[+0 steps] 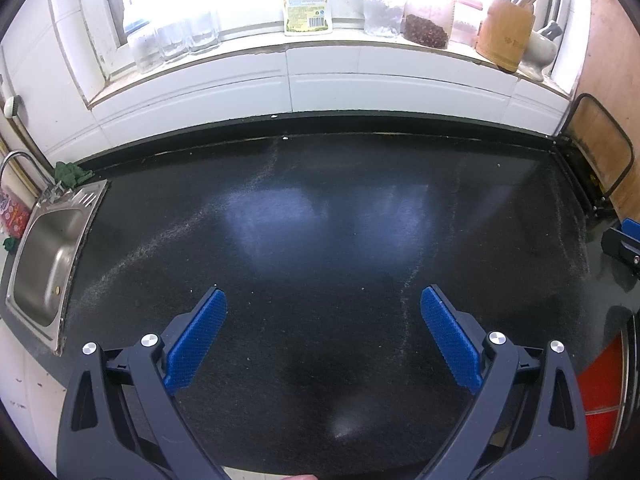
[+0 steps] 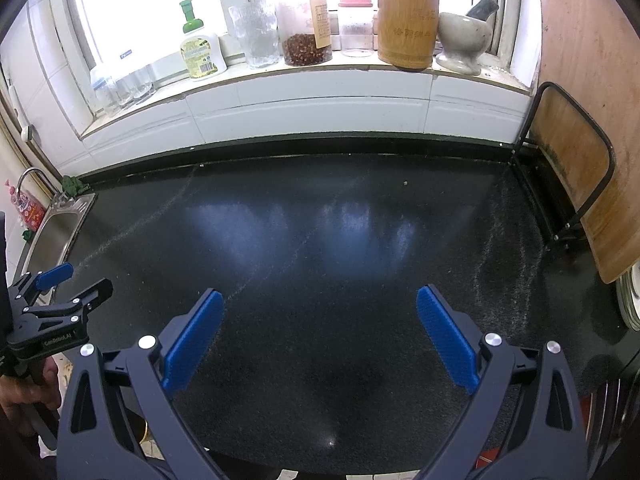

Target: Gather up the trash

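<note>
My left gripper (image 1: 323, 300) hangs open over the black countertop (image 1: 320, 216) with nothing between its blue pads. My right gripper (image 2: 320, 300) is open too, above the same countertop (image 2: 320, 240), and holds nothing. The left gripper (image 2: 72, 284) also shows at the left edge of the right wrist view, held by a hand (image 2: 24, 392). A part of the right gripper (image 1: 626, 240) peeks in at the right edge of the left wrist view. No piece of trash shows on the counter, only fine crumbs and a small speck (image 2: 405, 183) near the back.
A steel sink (image 1: 44, 264) with a tap sits at the left, a green cloth (image 1: 72, 174) behind it. The windowsill holds a soap bottle (image 2: 200, 52), glasses, jars (image 2: 306, 36), a bamboo utensil holder (image 2: 408, 24) and a mortar (image 2: 464, 36). A cutting board in a rack (image 2: 576, 160) stands right. Something red (image 1: 600, 380) lies below the counter's right edge.
</note>
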A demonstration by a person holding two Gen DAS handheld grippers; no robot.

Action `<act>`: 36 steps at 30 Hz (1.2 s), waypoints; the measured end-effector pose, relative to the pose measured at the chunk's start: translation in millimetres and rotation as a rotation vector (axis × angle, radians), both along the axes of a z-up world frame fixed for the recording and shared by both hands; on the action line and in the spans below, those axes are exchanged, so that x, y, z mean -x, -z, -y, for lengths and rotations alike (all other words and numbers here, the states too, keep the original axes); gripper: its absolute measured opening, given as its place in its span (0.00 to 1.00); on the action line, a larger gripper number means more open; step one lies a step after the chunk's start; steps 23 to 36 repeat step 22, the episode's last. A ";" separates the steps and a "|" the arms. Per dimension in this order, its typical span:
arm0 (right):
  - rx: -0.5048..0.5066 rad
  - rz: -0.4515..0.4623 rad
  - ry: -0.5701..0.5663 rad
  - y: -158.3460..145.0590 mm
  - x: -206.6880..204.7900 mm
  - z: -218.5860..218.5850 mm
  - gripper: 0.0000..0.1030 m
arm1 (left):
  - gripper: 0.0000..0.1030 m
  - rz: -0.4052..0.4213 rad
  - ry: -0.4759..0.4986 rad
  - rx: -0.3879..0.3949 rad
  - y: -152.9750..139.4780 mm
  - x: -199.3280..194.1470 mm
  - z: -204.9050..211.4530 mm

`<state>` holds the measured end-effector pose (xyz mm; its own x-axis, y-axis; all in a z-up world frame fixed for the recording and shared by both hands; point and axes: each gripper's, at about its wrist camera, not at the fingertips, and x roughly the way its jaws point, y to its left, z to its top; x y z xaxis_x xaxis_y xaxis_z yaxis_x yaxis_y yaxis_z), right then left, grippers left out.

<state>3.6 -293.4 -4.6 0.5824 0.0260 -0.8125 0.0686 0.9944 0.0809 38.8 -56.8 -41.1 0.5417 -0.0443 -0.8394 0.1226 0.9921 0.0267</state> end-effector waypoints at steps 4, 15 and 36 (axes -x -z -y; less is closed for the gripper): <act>-0.002 -0.003 0.000 1.8 -0.9 -0.1 0.91 | 0.92 -0.004 -0.003 0.001 1.3 -1.9 0.8; -0.006 -0.019 -0.009 11.5 -7.1 7.3 0.91 | 0.92 0.016 -0.004 -0.004 3.3 -6.0 0.5; -0.008 -0.027 -0.018 24.0 -18.5 12.6 0.93 | 0.92 0.011 0.025 -0.002 12.6 -18.3 5.3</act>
